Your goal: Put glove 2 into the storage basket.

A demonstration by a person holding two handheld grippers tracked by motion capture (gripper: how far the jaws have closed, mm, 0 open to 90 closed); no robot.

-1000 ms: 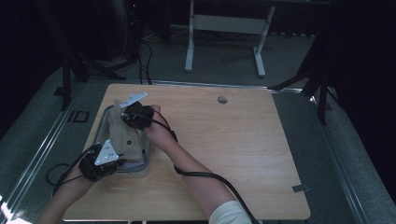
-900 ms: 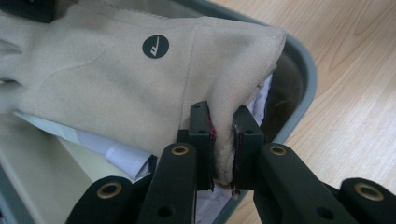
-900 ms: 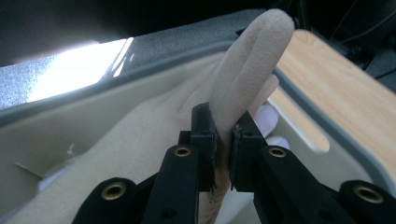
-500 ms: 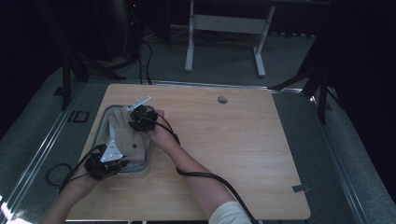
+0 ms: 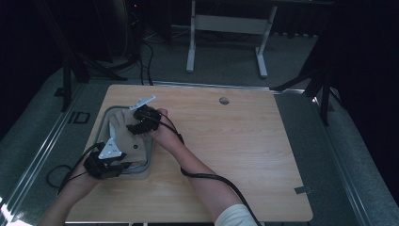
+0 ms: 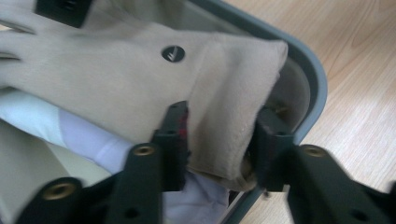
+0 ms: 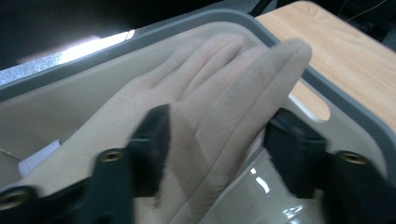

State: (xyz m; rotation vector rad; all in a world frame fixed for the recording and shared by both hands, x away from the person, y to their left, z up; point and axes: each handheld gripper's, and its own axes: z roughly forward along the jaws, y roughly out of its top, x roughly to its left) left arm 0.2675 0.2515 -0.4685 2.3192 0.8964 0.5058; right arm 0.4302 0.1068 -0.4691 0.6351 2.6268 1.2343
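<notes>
A beige glove (image 5: 126, 137) lies in a grey-rimmed tray (image 5: 101, 126) at the table's left. In the left gripper view its cuff (image 6: 224, 107), marked with a small black round logo (image 6: 173, 53), sits squeezed between my left gripper's (image 6: 222, 135) jaws, which are shut on it. In the high view that gripper (image 5: 123, 163) is at the tray's near end. My right gripper (image 5: 134, 127) is at the far end. Its jaws stand wide on either side of the glove's fingers (image 7: 233, 79), so the right gripper (image 7: 217, 135) is open.
Under the glove lie a white wrapped item (image 6: 88, 135) and more beige material (image 6: 23, 149). The tray's rim (image 7: 327, 88) curves close behind the glove's fingertips. Bare wooden tabletop (image 5: 244, 146) spreads to the right. Cables trail from both grippers.
My left gripper has moved forward from the tray's near left corner onto the glove's cuff. The right gripper has stayed at the far end, shifting only slightly.
</notes>
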